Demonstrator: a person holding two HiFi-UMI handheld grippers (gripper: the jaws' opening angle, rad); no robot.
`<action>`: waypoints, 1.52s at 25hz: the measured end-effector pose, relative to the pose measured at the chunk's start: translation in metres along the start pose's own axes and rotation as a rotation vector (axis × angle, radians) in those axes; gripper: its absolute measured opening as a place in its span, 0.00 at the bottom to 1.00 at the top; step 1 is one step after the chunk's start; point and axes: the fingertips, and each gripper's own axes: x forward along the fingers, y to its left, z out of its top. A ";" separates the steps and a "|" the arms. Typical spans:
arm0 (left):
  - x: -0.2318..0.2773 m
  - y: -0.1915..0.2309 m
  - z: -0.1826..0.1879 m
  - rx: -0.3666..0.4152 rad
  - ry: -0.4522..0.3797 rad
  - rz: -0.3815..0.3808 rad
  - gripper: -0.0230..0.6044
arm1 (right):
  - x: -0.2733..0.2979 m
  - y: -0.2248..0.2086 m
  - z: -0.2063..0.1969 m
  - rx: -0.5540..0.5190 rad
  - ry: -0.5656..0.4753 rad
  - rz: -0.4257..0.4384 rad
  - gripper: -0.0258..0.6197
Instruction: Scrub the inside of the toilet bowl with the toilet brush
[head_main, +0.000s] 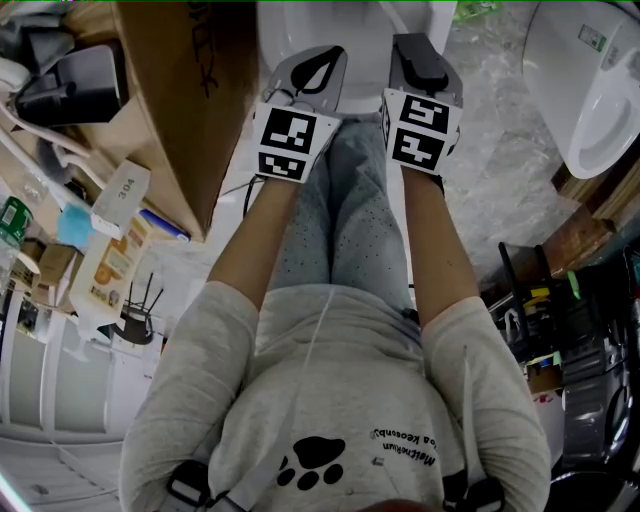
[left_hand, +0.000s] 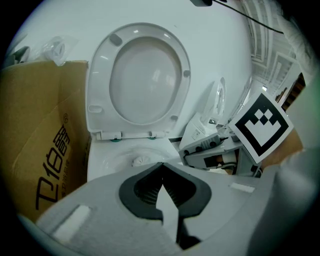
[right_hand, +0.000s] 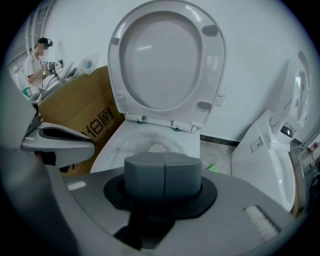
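Two tools up front in the head view: left tool (head_main: 305, 62) and right tool (head_main: 421, 55) are side by side above the person's legs, both aimed at the white toilet (head_main: 362, 40). A cardboard box (head_main: 170, 90) sits just beside the toilet on the left, and a second toilet (head_main: 590, 90) is off to the right. No toilet brush shows in any view.

Left gripper view: jaws are closed tip to tip with nothing between them. The seat (left_hand: 142, 80) is raised and the bowl (left_hand: 117, 155) is open below it. A small white ribbed shape (left_hand: 141, 161) lies in the bowl; what it is cannot be told.

Right gripper view: jaws are pressed together along one seam and are empty. The bowl is straight ahead. A person (right_hand: 37, 62) stands far back on the left.

Risks: scrubbing looks not yet begun, since neither tool has the brush. Both tools need opening before any grasp. A thin handle would likely twist or slip in a loose pinch. The raised seat could drop if bumped. The box crowds the left side, so the left tool may clip it.
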 end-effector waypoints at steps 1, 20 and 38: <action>0.001 -0.002 0.000 0.002 0.001 -0.003 0.03 | -0.001 -0.002 -0.001 0.006 0.001 -0.008 0.27; -0.006 -0.024 -0.012 0.032 0.014 -0.034 0.03 | -0.022 -0.027 -0.032 0.093 0.021 -0.100 0.27; -0.028 -0.044 -0.037 0.051 0.019 -0.040 0.03 | -0.050 -0.016 -0.084 0.148 0.072 -0.107 0.27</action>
